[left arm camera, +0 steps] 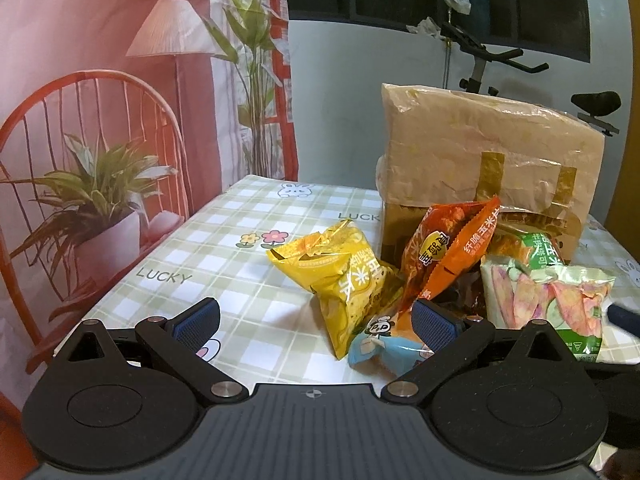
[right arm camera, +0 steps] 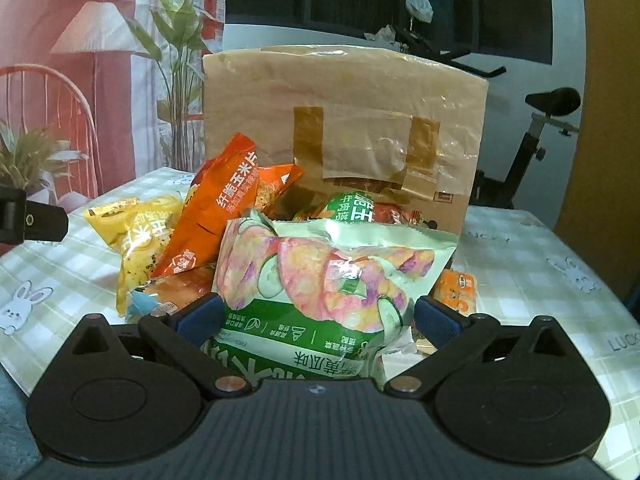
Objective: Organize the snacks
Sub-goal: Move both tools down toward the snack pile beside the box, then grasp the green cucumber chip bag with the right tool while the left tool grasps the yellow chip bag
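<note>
A pile of snack bags lies on the checked tablecloth [left arm camera: 240,240] in front of a taped cardboard box [left arm camera: 480,152]. In the left wrist view, my left gripper [left arm camera: 316,326] is open low over the table, with the lower end of a yellow bag [left arm camera: 344,280] and a light-blue packet [left arm camera: 380,344] between its fingers. An orange bag [left arm camera: 444,248] leans against the box. In the right wrist view, my right gripper [right arm camera: 318,320] is open, its blue pads on either side of a green-and-pink chip bag [right arm camera: 320,276]. The pads are not pressing it.
A small orange packet [right arm camera: 456,292] lies right of the green bag, and another green packet [right arm camera: 356,208] sits behind it by the box [right arm camera: 344,120]. The left gripper's body [right arm camera: 32,220] shows at the left edge. An exercise bike [right arm camera: 532,140] stands behind the table.
</note>
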Tool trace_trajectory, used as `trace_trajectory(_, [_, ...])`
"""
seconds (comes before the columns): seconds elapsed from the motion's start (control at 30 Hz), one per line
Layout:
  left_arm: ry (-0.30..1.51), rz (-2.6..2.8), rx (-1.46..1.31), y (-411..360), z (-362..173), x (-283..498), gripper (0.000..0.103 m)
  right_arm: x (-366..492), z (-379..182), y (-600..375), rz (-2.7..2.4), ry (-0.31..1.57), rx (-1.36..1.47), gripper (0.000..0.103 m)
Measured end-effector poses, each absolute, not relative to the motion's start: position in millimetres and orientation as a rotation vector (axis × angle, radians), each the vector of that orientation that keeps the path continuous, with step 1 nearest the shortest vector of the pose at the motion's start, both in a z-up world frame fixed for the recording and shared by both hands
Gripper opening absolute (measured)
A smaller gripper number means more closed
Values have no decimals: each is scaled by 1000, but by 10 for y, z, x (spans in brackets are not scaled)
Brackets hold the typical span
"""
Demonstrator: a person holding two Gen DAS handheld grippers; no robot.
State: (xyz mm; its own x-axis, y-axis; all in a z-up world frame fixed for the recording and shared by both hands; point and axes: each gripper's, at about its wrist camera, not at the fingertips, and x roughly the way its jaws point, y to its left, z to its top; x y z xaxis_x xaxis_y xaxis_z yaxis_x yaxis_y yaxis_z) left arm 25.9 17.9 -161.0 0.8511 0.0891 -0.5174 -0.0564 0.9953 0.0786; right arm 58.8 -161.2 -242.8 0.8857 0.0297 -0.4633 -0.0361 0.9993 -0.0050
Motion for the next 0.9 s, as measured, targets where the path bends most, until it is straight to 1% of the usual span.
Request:
trace_trajectory(0.2, [554,80,29,193,-1639,265,103,331,-2308,-1794,100,350,41,103])
trace_trajectory(0.33, [553,61,50,116,-1670,247,103,301,-2415,-1970,115,398,120,103])
trace_trajectory(0.57, [557,39,88,21,-1716,244,103,493,-2595,-2322,165,472,320,103])
trace_trajectory(0.9, [574,29,100,6,-1740,260,102,790,-2687,-2243,292,519,340,103])
